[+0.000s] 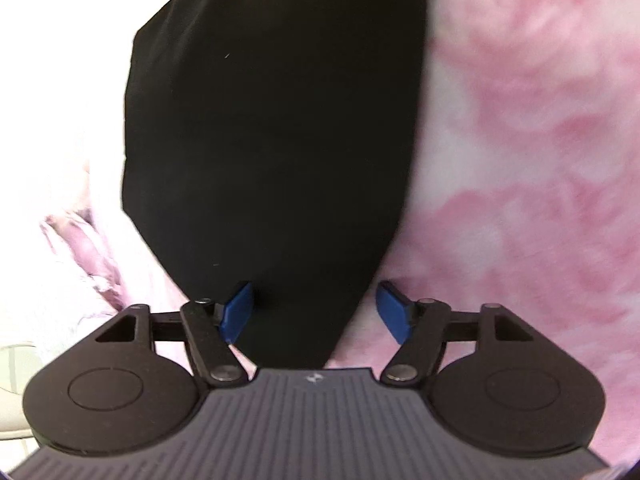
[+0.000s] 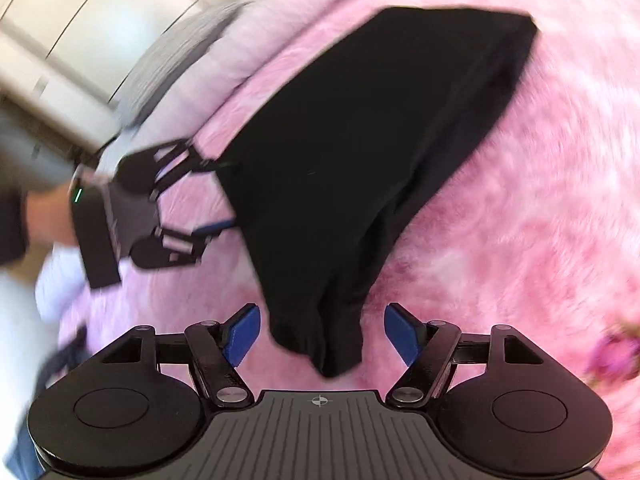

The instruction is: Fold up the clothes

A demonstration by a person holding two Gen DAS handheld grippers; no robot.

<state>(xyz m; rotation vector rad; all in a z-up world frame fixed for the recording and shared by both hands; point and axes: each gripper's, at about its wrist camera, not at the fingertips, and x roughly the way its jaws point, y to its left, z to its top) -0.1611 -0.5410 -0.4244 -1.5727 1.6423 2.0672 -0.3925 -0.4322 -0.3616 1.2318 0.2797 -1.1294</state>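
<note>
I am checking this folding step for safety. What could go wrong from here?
1. Both tongs stand open, so the folded black cloth garment lies free on the fluffy pink blanket and its fold may spring loose.
2. The right tongs straddle a bunched corner; closing there may catch only some layers.

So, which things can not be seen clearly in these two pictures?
- Black garment, left wrist view: near edge hidden behind the left gripper; kind of garment unclear.
- Left gripper, right wrist view: motion blur; whether it touches cloth is unclear.
- Purple thing, right edge: blurred, cut off.
</note>
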